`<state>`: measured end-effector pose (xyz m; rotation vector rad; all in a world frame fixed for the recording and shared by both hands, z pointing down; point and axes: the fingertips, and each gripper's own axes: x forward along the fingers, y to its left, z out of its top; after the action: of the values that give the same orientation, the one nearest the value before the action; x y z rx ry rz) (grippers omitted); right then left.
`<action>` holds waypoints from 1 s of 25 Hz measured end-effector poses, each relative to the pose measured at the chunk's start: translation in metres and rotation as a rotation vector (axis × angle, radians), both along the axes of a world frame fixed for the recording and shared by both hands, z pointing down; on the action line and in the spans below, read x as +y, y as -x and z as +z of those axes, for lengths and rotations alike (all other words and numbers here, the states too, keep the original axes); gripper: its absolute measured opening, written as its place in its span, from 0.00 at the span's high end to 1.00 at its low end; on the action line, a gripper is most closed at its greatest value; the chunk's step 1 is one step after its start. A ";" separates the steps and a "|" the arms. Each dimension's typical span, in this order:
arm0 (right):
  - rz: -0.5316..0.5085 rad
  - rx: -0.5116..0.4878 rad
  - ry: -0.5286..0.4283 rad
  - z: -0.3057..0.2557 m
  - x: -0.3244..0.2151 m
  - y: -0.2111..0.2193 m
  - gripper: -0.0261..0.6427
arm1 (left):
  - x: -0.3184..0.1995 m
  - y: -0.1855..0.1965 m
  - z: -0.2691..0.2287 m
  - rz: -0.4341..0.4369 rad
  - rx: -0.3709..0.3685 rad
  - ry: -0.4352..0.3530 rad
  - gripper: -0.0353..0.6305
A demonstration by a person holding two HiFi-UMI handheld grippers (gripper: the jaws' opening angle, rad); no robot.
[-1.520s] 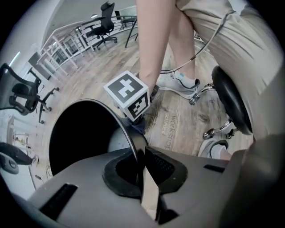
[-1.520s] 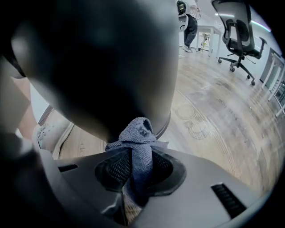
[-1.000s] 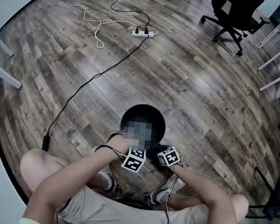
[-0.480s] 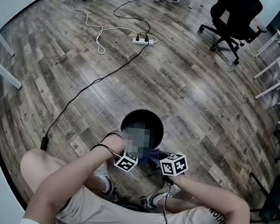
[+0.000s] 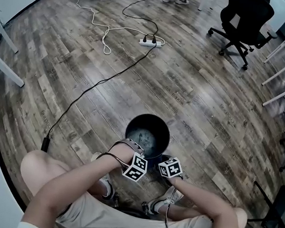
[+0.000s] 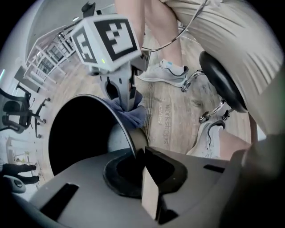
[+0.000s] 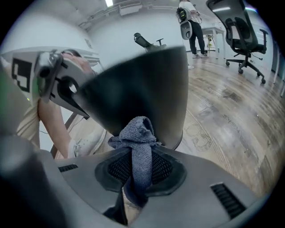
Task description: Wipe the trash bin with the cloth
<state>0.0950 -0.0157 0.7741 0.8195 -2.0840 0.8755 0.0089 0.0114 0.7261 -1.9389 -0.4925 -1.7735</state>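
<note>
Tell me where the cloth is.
In the right gripper view, the cloth is clamped in the right tool, bunched low at the bin's outer wall, on the person's side.

We have just closed our left gripper [image 6: 139,153] on the bin's [image 5: 131,127] near rim and drawn the cloth [image 7: 141,147] closer.

a: any writing you can actually read?

b: just one word. "workshops" [image 6: 165,124], in dark letters on the wood floor [image 6: 182,104], running along a plank.

a: where is that?

b: on the person's near side of the trash bin [image 6: 80,133], close to a white shoe [image 6: 164,73].

a: anything from the head view?

b: faint plank prints [image 5: 179,95] far and right of the bin, too small to read.
</note>
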 end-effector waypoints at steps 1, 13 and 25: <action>-0.006 0.011 -0.002 0.014 -0.001 0.000 0.84 | 0.000 -0.001 0.000 -0.013 0.000 0.000 0.90; 0.109 -0.018 0.113 0.113 0.000 -0.003 0.84 | 0.001 -0.015 0.002 -0.074 0.016 -0.014 0.90; 0.029 -0.074 0.181 -0.049 0.050 0.010 0.84 | -0.022 0.033 -0.004 0.002 -0.021 -0.107 0.73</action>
<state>0.0846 0.0343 0.7255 0.7319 -2.0244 1.1076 -0.0244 -0.0110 0.7225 -1.8480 -0.3980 -1.7834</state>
